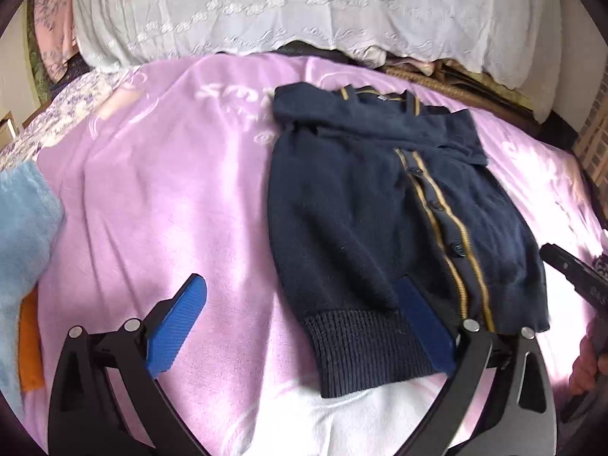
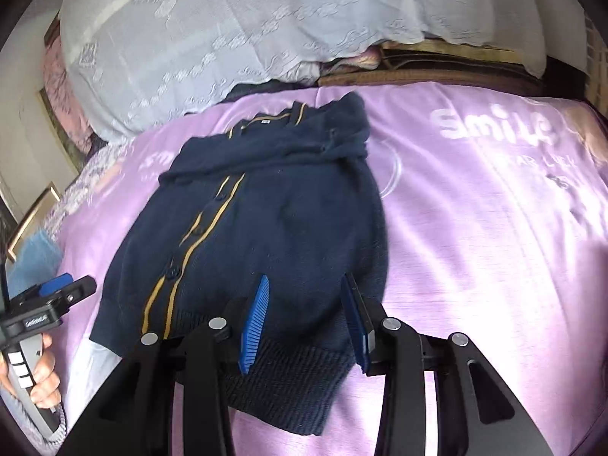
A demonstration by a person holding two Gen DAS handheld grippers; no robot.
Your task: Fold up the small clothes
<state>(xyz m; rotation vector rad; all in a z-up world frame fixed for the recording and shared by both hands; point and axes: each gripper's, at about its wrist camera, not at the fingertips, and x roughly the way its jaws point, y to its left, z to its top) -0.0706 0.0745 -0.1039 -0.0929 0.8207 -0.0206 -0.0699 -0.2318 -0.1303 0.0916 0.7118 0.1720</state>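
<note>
A small navy cardigan [image 1: 342, 205] with gold stripes along its button band lies flat on a pink blanket [image 1: 152, 190], sleeves folded across its chest, ribbed hem nearest me. My left gripper [image 1: 300, 283] is wide open above the hem's left part. Its right pad [image 1: 425, 323] is over the knit, its left pad [image 1: 178, 326] over bare blanket. In the right wrist view the cardigan [image 2: 266, 209] fills the middle, and my right gripper [image 2: 306, 279] hovers open over its lower right part, with nothing pinched. Each gripper shows in the other's view: the right gripper [image 1: 577, 277] and the left gripper [image 2: 57, 288].
A white embroidered cloth [image 1: 266, 7] covers a pile along the far side of the bed. A light blue fluffy item [image 1: 22, 228] and an orange piece [image 1: 30, 342] lie at the left. A person's hand [image 2: 38, 372] holds the left gripper's handle. Bare blanket [image 2: 494, 228] stretches right.
</note>
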